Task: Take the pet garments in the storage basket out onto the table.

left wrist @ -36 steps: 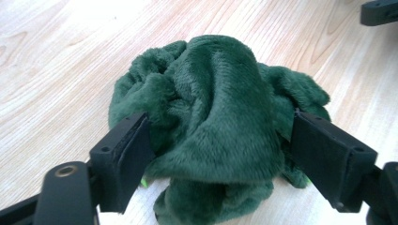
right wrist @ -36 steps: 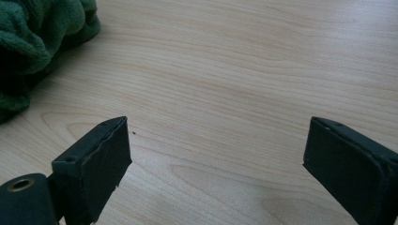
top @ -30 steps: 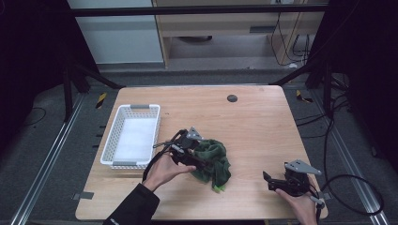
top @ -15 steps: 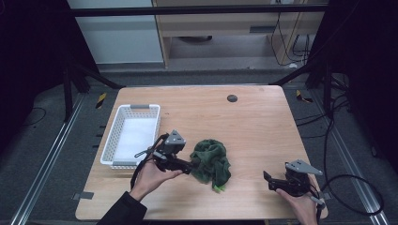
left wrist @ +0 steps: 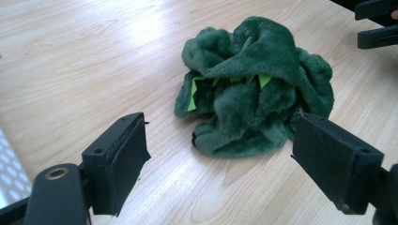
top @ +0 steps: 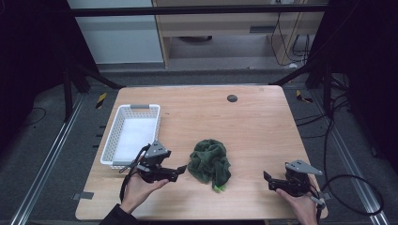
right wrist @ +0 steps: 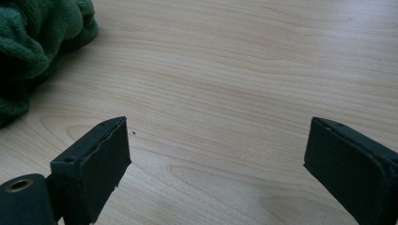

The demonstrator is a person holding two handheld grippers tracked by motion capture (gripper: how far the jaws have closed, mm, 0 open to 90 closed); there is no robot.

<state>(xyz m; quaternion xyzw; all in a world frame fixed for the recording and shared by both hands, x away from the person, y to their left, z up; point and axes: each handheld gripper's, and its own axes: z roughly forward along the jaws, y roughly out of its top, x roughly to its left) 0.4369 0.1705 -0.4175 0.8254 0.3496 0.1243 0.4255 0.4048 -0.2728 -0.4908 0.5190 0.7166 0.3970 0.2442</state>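
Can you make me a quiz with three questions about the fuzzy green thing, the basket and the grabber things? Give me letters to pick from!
1. Where is the green plush cloth?
A. in the basket
B. on the table
C. on the floor

2. What colour is the basket?
A. white
B. red
C. blue

3. How is the left gripper?
A. shut on the cloth
B. open, holding nothing
C. inside the basket

Answers: 1 B, it lies on the wooden table beside the basket. 2 A, its plastic walls are white. 3 B, its jaws stand wide apart short of the cloth.

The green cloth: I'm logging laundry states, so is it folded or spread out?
Neither: the green cloth lies crumpled in a heap on the table.
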